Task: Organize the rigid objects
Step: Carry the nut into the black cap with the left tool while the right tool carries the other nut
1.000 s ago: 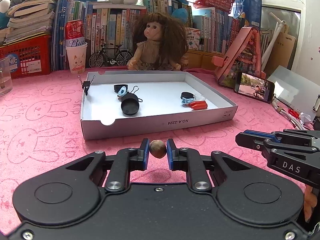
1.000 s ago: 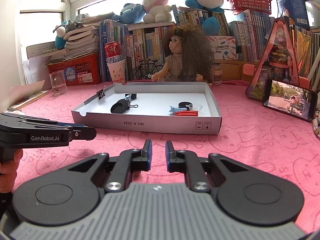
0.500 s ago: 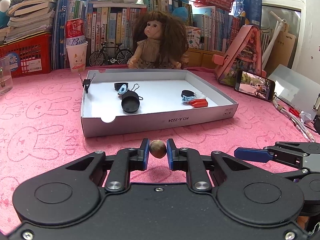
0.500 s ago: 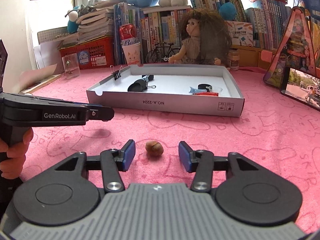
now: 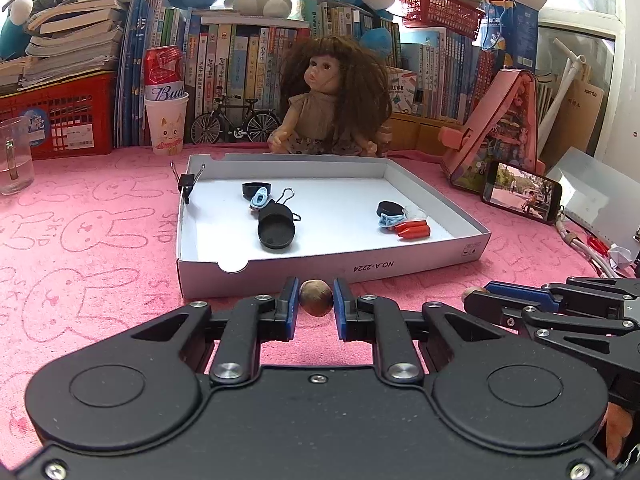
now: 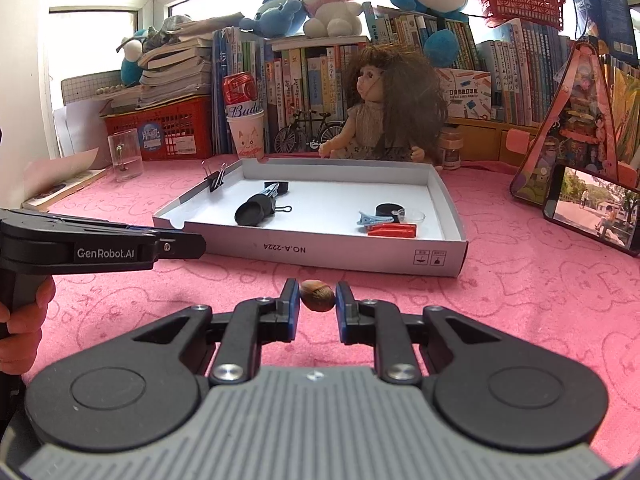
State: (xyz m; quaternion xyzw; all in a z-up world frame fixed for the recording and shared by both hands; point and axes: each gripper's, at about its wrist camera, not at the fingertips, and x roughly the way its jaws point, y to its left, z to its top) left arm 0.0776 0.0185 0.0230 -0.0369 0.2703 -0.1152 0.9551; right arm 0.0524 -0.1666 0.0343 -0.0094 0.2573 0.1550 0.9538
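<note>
My left gripper (image 5: 316, 304) is shut on a brown nut (image 5: 316, 303), held just in front of the white box tray (image 5: 332, 270). My right gripper (image 6: 318, 300) is shut on a second brown nut (image 6: 317, 301), also just in front of the tray (image 6: 320, 250). The tray holds a black round lid (image 5: 276, 232), black caps, binder clips, a blue clip and an orange piece (image 5: 412, 230). The right gripper shows in the left wrist view (image 5: 480, 296) at the right, its nut peeking out. The left gripper shows side-on in the right wrist view (image 6: 196, 242).
A doll (image 5: 332, 100) sits behind the tray before a row of books. A can in a paper cup (image 5: 166, 100), a red basket (image 5: 60, 120) and a glass (image 5: 14, 156) stand at the left. A phone (image 5: 520, 192) and cables lie at the right on the pink cloth.
My right gripper opened around a nut on the cloth, then shut on it and lifted it. My left gripper kept hold of its nut and edged closer to the tray.
</note>
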